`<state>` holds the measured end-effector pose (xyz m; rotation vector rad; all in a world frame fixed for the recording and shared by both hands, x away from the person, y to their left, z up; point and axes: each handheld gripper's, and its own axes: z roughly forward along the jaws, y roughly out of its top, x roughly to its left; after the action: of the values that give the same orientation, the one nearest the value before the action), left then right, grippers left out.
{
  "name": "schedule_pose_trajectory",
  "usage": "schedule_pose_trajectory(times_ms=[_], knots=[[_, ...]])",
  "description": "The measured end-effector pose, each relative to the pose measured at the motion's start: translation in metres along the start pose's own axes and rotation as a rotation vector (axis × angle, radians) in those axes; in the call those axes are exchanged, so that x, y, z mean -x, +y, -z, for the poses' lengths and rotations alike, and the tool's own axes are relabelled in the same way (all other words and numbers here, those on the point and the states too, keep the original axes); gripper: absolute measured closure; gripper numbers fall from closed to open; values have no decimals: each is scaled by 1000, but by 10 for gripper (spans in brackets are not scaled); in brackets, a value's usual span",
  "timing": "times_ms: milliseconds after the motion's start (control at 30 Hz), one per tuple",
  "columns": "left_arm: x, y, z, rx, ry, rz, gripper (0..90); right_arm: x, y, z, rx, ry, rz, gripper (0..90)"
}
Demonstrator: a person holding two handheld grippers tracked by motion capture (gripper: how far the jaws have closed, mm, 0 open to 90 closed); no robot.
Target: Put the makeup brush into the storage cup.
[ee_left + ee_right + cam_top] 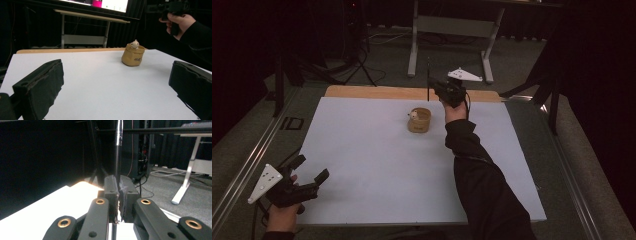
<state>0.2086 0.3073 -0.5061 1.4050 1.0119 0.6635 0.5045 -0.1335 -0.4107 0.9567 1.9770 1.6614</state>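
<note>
A small tan pouch (419,120) (133,56) stands upright in the far middle of the white table top (387,165), with a little white figure (413,115) (135,44) poking out of its mouth. Just right of it and farther back, my right gripper (433,83) (118,187) is raised and shut on a thin black rod (428,70) (118,150), which stands upright between the jaws. My left gripper (312,167) (115,72) rests low at the near left corner. It is open with nothing between its jaws and faces the pouch.
A strip of bare wood (377,92) runs along the table's far edge. Beyond it on the floor stand a grey desk frame (452,25) and a dark tripod (357,50) with cables. A person's dark sleeve (482,175) reaches across the right half of the table.
</note>
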Motion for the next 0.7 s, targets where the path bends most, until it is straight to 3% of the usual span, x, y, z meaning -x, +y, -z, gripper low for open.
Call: schedule_pose_trajectory(times_ms=[700], knots=[[-1,-1,-1,-2,-4,5,4,5,-49,-22,-95,-40,-70,856]])
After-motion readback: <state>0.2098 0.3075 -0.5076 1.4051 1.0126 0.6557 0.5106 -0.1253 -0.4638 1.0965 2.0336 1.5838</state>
